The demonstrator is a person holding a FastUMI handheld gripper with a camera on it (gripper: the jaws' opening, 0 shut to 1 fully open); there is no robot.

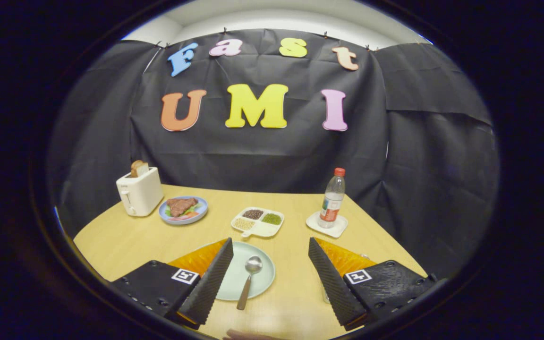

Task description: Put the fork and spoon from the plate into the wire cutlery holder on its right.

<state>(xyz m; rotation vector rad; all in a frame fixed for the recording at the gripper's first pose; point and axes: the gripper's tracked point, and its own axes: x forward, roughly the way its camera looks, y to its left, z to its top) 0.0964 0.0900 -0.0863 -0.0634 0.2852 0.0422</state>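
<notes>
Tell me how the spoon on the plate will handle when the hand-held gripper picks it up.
The spoon looks like shiny metal, so probably stiff and a bit slippery between the fingers. It lies flat on the pale green plate, handle over the rim, so it may skid or pivot when nudged. The hand-held gripper is open, the spoon between its fingers.

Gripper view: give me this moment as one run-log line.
gripper: open, holding nothing | spoon: on plate, between the fingers | fork: not made out | holder: cannot tell | phase: spoon not yet grasped
</notes>
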